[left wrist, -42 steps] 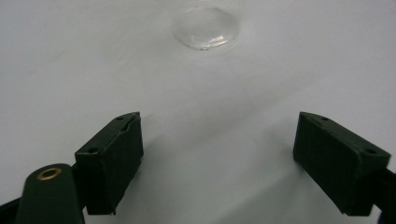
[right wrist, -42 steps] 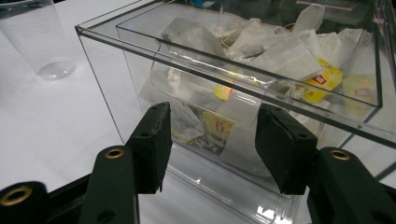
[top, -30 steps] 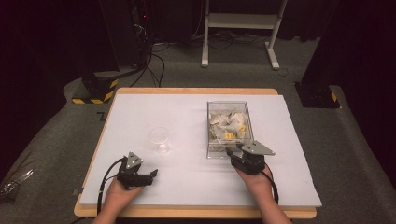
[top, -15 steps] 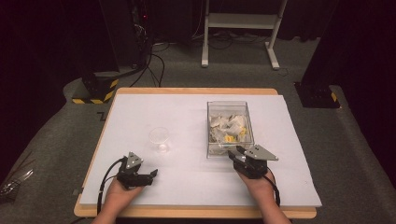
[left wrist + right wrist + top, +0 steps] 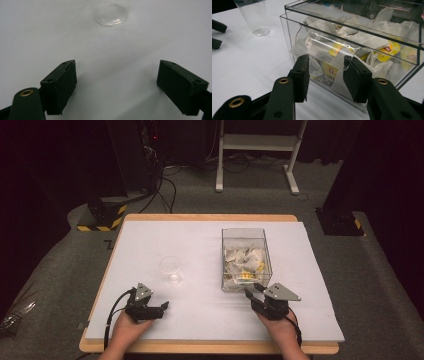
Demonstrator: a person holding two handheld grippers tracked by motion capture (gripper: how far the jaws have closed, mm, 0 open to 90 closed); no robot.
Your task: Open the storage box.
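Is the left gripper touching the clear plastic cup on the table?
Apart. The left gripper view shows bare white table between the open jaws of the left gripper and the cup.

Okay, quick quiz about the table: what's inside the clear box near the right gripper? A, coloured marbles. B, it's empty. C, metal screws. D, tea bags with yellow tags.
D: the clear box is piled with white tea bags carrying yellow tags, seen through its wall in the right gripper view and from above in the high view.
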